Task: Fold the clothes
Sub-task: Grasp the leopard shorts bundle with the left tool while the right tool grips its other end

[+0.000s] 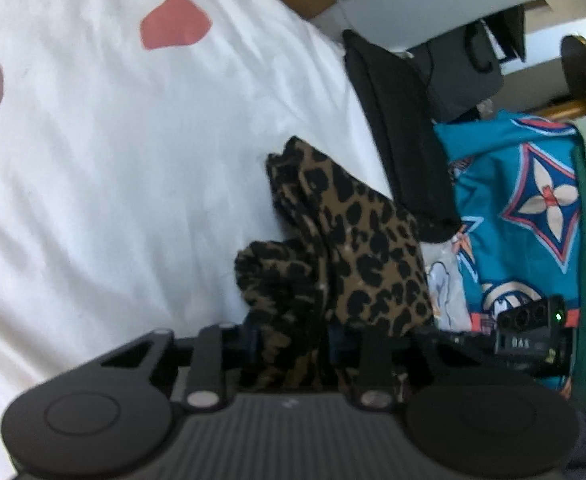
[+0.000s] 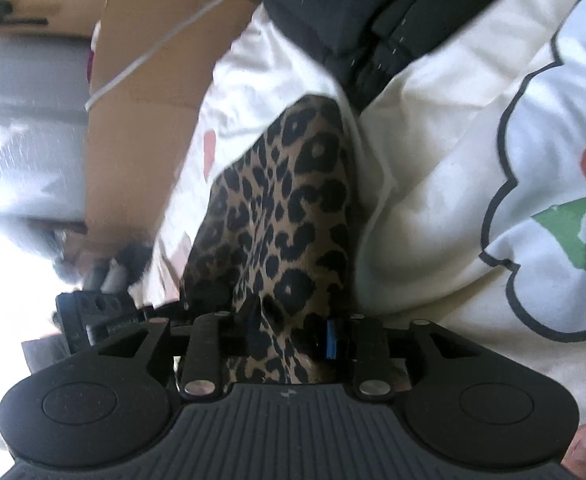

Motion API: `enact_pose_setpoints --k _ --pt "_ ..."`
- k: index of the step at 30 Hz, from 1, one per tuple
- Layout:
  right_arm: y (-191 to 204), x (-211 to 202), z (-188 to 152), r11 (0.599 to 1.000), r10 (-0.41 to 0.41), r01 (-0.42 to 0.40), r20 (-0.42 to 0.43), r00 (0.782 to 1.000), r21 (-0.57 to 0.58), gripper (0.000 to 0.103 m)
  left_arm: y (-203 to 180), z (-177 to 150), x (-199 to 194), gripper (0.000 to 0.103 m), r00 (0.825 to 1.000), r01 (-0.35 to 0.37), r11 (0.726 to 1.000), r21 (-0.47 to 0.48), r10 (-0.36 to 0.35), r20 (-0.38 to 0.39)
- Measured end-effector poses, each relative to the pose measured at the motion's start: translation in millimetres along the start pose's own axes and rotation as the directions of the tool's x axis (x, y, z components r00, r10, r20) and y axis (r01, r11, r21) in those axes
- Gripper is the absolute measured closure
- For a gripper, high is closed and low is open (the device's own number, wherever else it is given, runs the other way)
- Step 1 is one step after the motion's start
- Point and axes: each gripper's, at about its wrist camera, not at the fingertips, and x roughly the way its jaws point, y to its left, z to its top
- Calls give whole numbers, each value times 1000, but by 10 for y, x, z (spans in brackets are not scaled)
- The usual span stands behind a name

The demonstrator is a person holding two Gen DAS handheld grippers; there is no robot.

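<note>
Leopard-print garment [image 1: 357, 248] lies bunched on the white bedsheet [image 1: 133, 160], with both the left gripper [image 1: 293, 340] and right gripper [image 2: 291, 332] clamped on its cloth. Folding looks just begun — next, I think, spread it flat.

Left gripper [image 1: 293, 340] closed on bunched leopard-print garment [image 1: 357, 248], cloth pinched between both fingers. Garment lies on white sheet [image 1: 113, 160] with pink patches. Right: black garment [image 1: 405, 140], then teal patterned cloth [image 1: 533, 200].
</note>
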Motion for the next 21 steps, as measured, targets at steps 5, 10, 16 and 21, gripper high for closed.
enact_pose_setpoints --k 5,10,16,21 --pt "-68 71 -32 999 3 -3 1 1000 37 68 16 27 51 53 1000 -12 1000 -26 12 -8" --pt "-40 152 -56 1000 5 -5 -15 1000 31 68 69 46 92 47 1000 0 1000 -32 0 14" --pt "-39 193 -31 999 11 -10 -15 1000 50 70 50 49 110 66 1000 18 1000 -8 -18 15" --pt "-7 163 -52 999 6 -6 -8 1000 43 88 -28 39 55 74 1000 11 1000 14 -11 23"
